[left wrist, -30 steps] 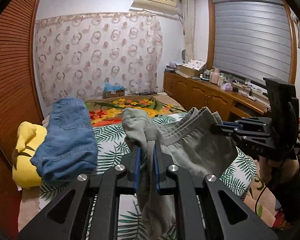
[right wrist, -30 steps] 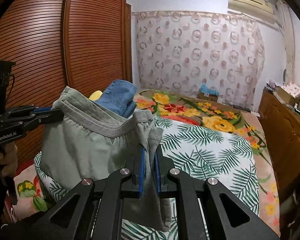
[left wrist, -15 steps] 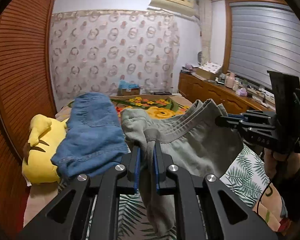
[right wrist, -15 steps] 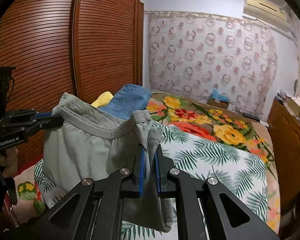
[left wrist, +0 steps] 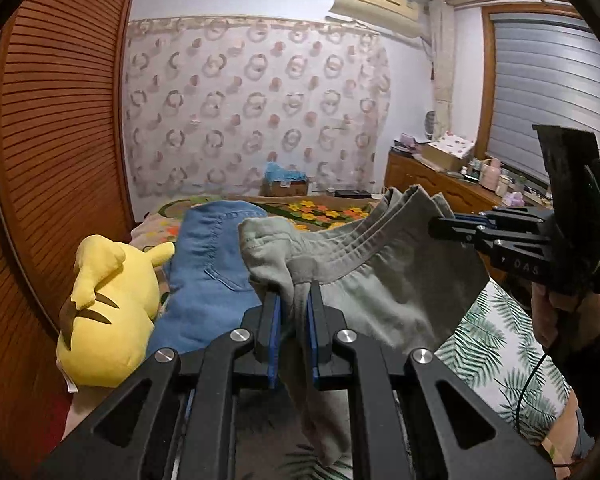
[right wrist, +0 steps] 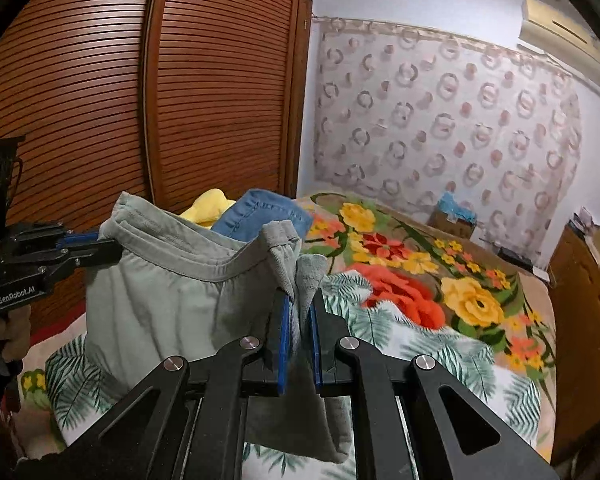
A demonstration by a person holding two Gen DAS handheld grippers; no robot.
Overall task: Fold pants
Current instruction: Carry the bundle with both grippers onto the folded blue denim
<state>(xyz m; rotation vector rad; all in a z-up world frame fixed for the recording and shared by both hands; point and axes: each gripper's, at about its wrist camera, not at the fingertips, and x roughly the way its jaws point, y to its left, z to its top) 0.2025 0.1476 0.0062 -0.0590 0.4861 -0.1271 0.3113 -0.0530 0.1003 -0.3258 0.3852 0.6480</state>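
Wardrobe (right wrist: 100,80) apparently nearer than before, pants (left wrist: 400,288) clamped aloft.

pants (left wrist: 384,280) above bed (left wrist: 496,344) | jeans (left wrist: 212,264) behind (left wrist view) | plush toy (left wrist: 108,312) left of jeans

Dim indoor light, warm tint, no hard shadows. Strong fisheye bend w/ black corners in both views. Bedspread (right wrist: 440,320) smeared by motion blur at right; far wall (left wrist: 256,120) soft, grainy. No glare.
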